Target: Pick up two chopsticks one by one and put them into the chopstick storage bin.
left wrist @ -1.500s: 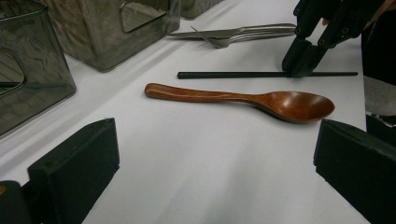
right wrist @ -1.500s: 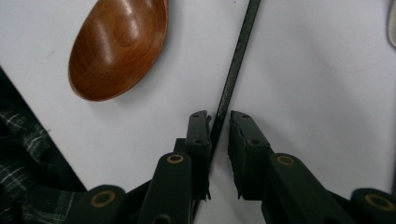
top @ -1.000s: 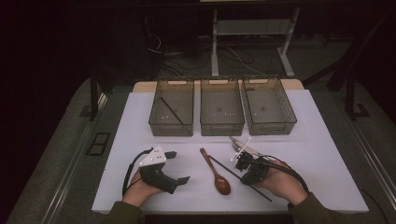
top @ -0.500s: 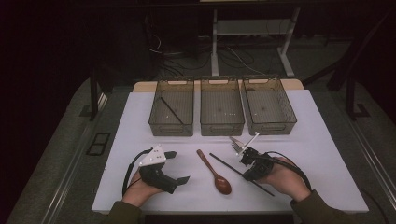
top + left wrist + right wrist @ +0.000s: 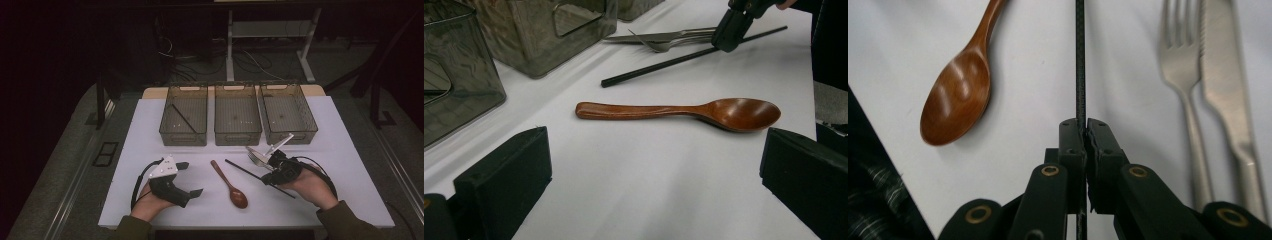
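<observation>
While right tongs [image 5: 1086, 131] clamped the chopstick [image 5: 1080, 60] beside the wooden spoon [image 5: 959, 82], left tongs [image 5: 649, 170] gaped; thin, stiff, slippery — grip mid-shaft.

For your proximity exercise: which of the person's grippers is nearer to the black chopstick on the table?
Right. The right gripper is shut on the black chopstick, pinching it between its jaws. The left gripper sits apart from it, beyond the wooden spoon, jaws open.

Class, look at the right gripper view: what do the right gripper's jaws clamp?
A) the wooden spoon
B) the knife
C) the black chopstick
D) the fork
C: the right gripper is shut on the thin black chopstick, with the wooden spoon and the fork lying apart at either side.
</observation>
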